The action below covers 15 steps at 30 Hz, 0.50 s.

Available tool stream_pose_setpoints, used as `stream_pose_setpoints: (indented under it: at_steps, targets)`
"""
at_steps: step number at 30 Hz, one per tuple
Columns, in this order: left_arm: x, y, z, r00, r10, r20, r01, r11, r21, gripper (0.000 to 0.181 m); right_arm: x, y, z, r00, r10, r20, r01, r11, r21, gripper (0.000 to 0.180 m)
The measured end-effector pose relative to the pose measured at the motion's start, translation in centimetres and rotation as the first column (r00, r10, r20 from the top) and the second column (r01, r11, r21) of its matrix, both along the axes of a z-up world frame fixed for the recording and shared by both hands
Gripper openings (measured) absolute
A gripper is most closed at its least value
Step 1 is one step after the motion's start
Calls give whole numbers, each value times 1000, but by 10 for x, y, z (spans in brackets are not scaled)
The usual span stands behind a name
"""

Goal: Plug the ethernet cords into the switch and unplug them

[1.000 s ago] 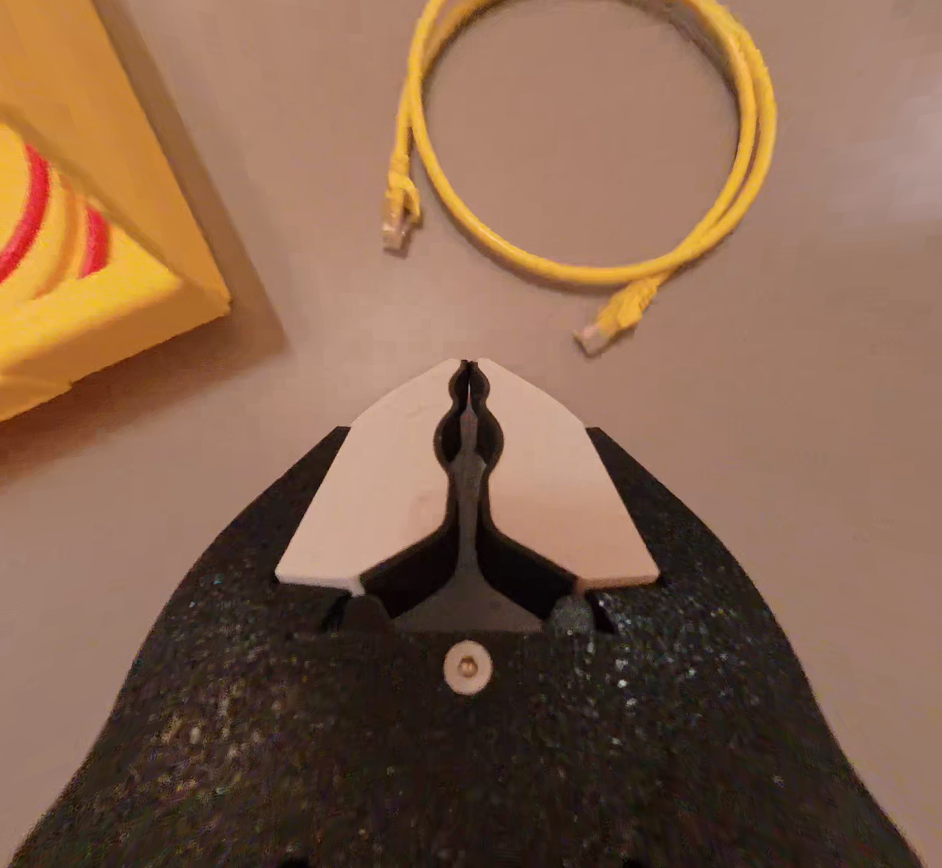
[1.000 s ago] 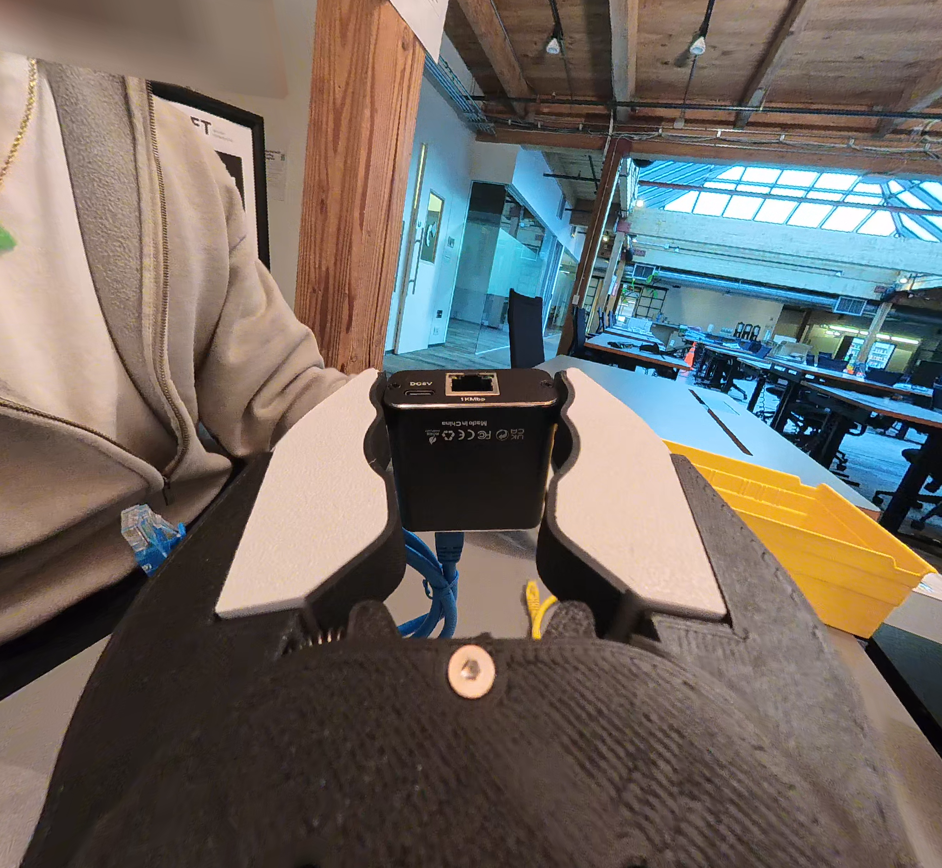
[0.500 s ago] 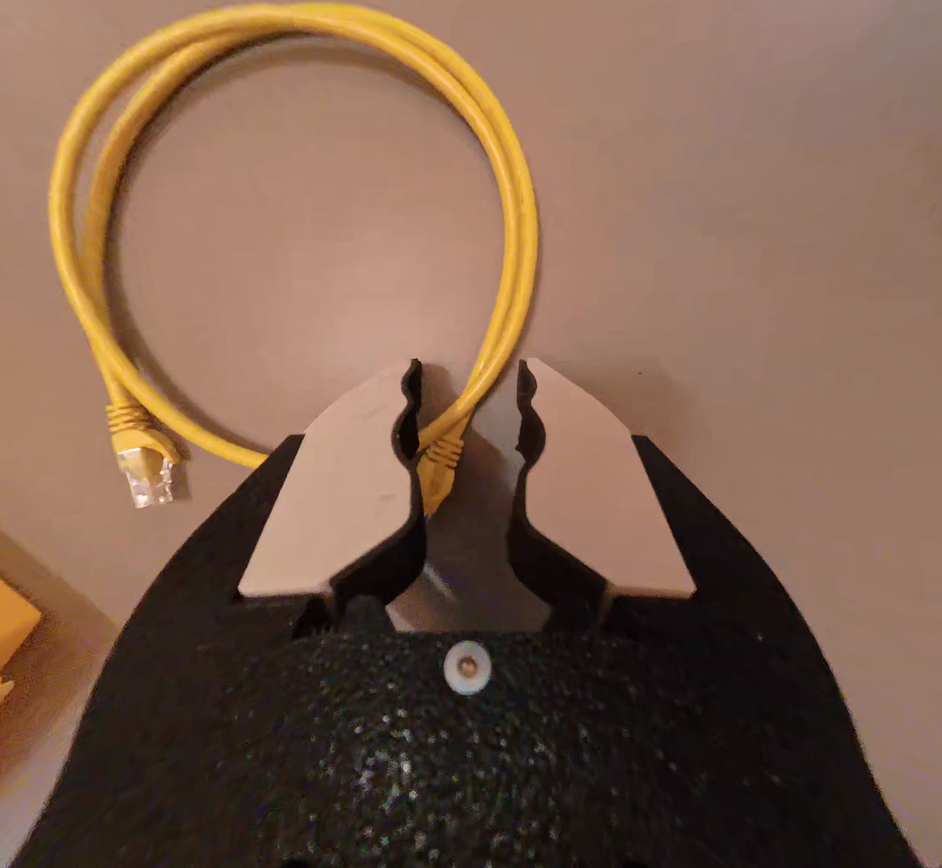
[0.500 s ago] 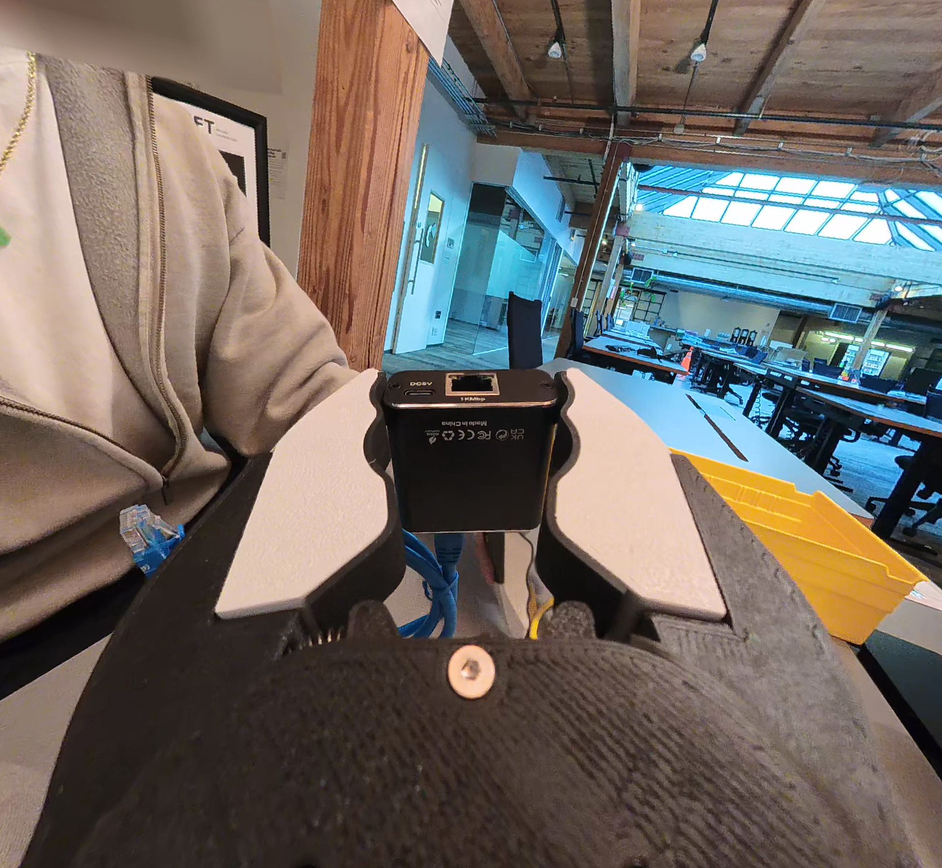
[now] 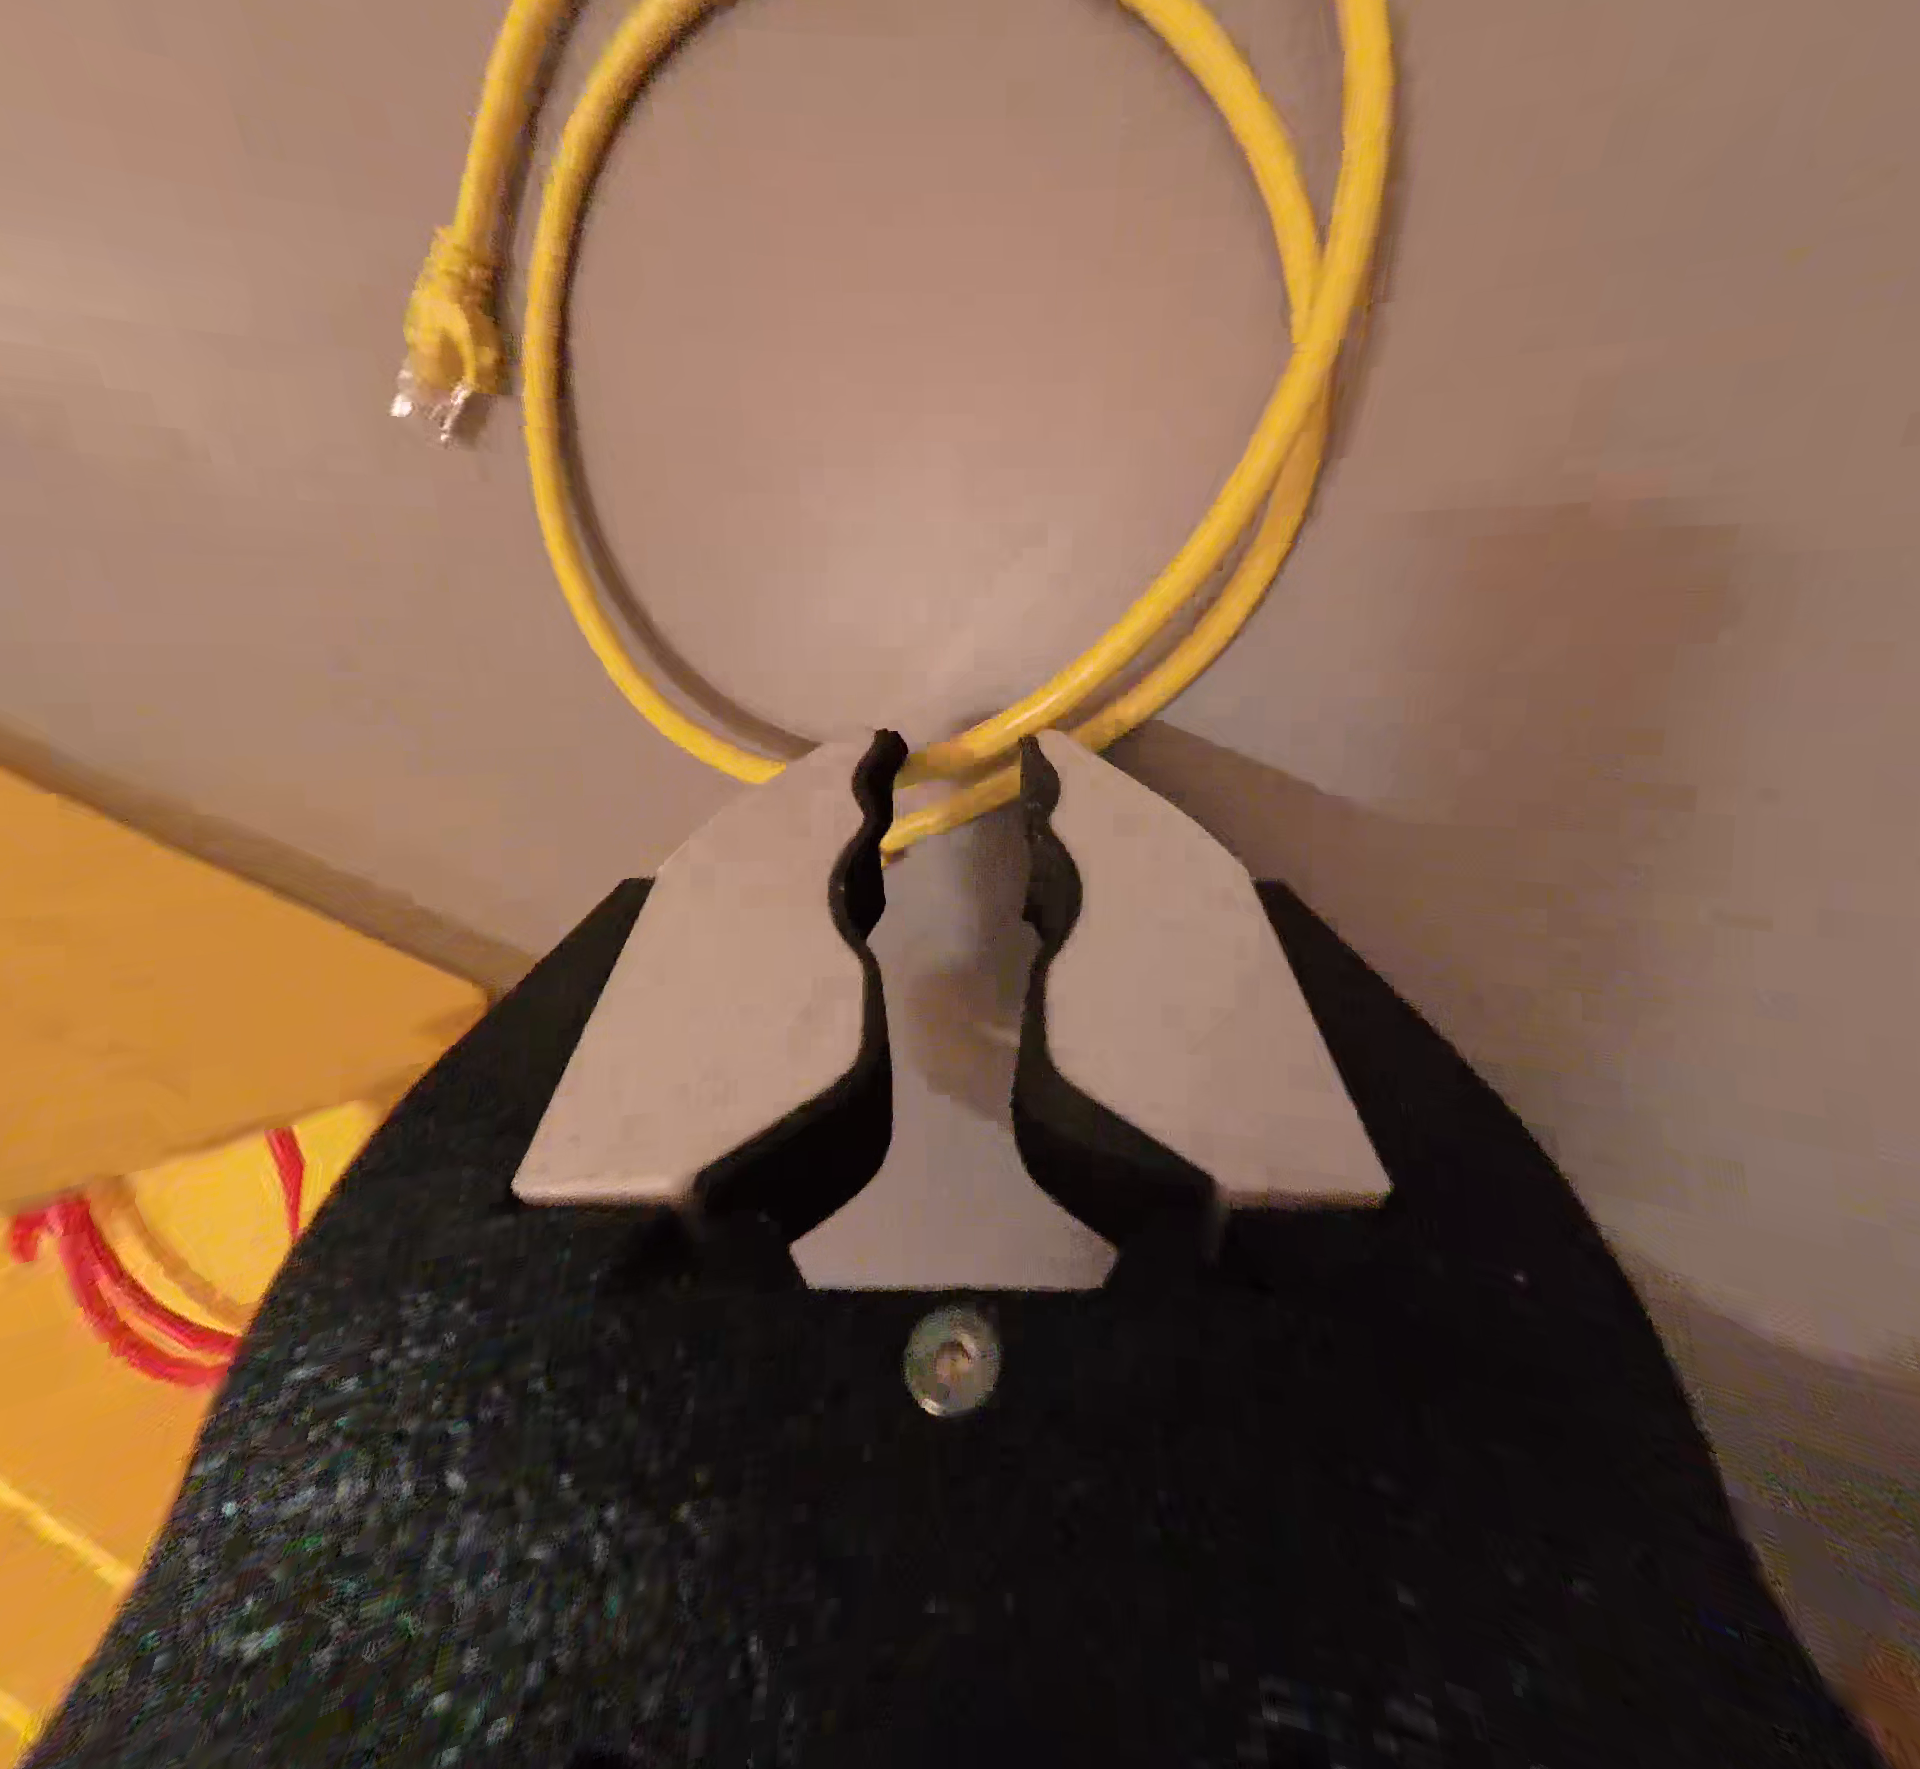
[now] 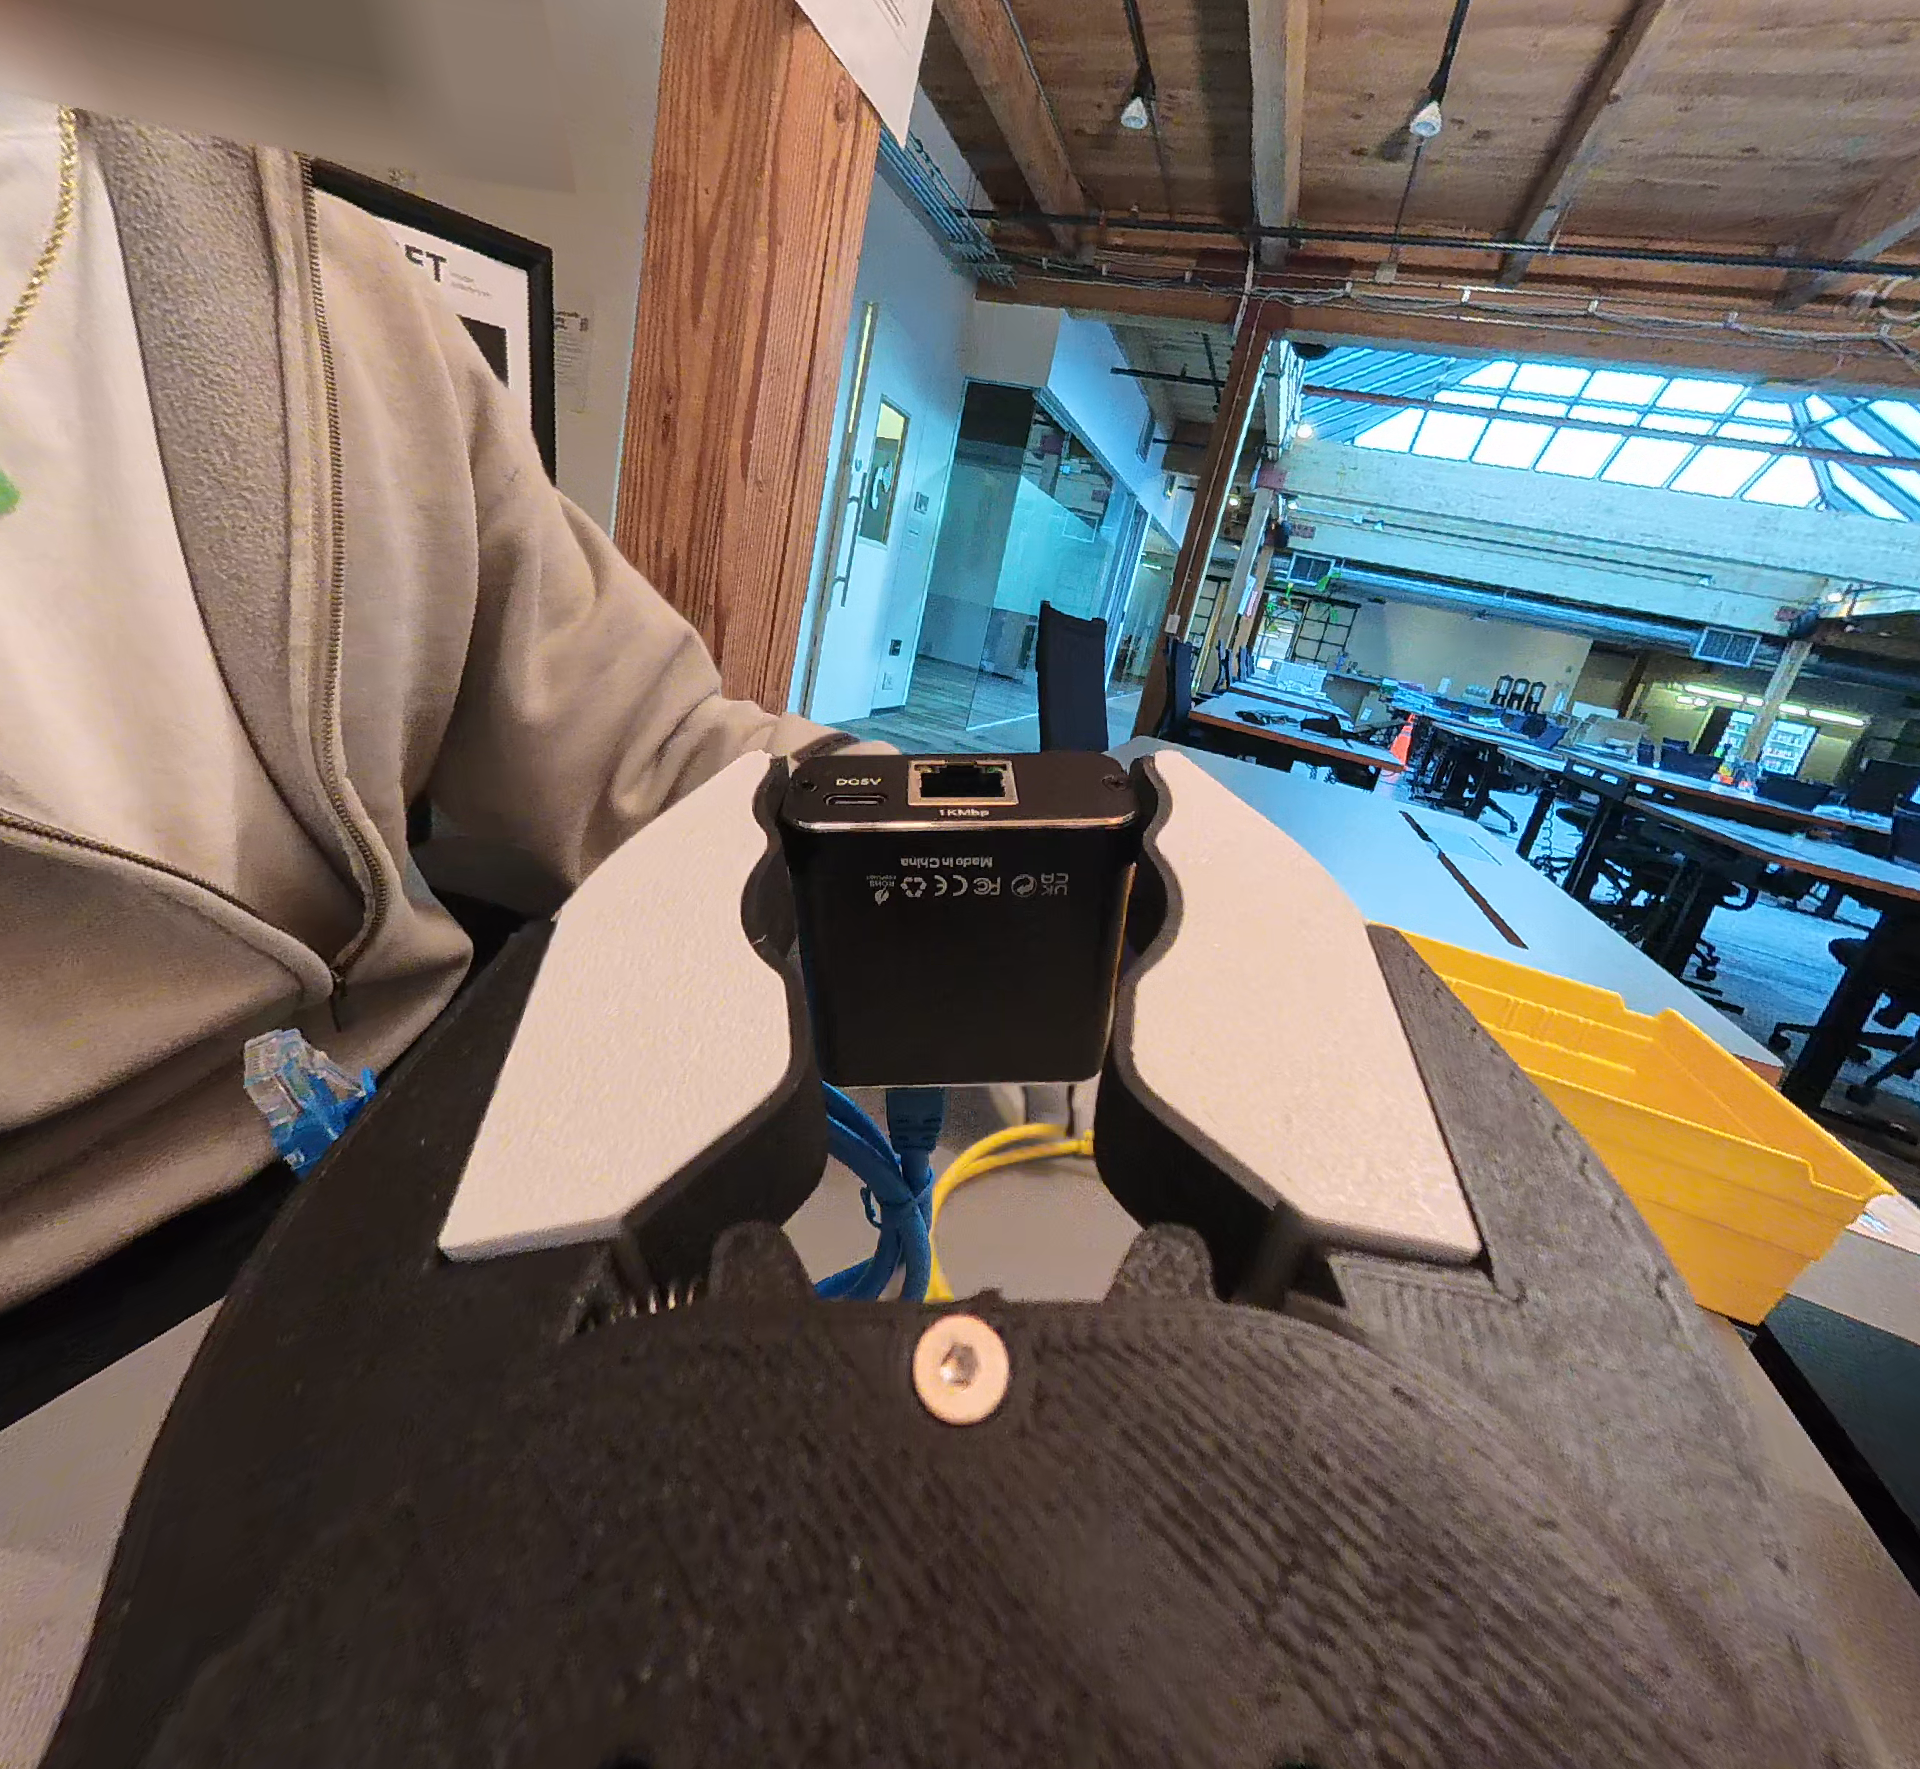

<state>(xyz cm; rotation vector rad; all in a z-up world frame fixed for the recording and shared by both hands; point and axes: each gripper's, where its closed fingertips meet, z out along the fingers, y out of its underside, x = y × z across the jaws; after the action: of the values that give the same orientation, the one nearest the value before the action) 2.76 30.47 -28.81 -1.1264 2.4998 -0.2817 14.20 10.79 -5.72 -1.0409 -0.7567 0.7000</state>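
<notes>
In the left wrist view my left gripper (image 5: 958,763) has its jaws drawn in around one end of a coiled yellow ethernet cord (image 5: 1340,265). That end's plug is hidden under the left finger. The cord's other plug (image 5: 447,358) lies free at the upper left. In the right wrist view my right gripper (image 6: 961,763) is shut on a small black switch (image 6: 961,950), held up with an empty port facing away. A blue cord (image 6: 883,1189) hangs from the switch's near end, and its loose blue plug (image 6: 296,1101) shows at the left.
A yellow bin (image 5: 156,992) with a red cord (image 5: 104,1304) inside sits at the lower left of the left wrist view. It also shows in the right wrist view (image 6: 1662,1127). A person's grey sleeve (image 6: 520,628) and a wooden post (image 6: 748,369) are close behind the switch. Tip to tip, the grippers are about 30 cm apart.
My left gripper moved onto the yellow cord, opened around its plug end, then narrowed on it. The cord's loop now sits differently. The right gripper held the switch nearly still.
</notes>
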Motion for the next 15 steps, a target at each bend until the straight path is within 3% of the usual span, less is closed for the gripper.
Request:
stream_pose_setpoints:
  at_steps: [3,7,10,12,15]
  targets:
    - [10,7,19,941,319,115,-289,932,-216,30,0,0,0,1000,-2,0,2,1000,-2,63]
    - [11,18,20,744,665,68,-596,706,-382,47,1,1,-1,1000,-6,2,6,1000,-6,63]
    - [15,17,28,605,796,27,-670,527,-522,56,1,2,-3,1000,-8,7,8,1000,-14,63]
    - [10,33,27,451,892,8,-749,384,-541,57,1,3,-3,1000,-9,5,9,1000,-14,63]
    - [-7,56,7,283,959,-10,-866,251,-432,66,2,2,-4,1000,-7,3,7,1000,-15,63]
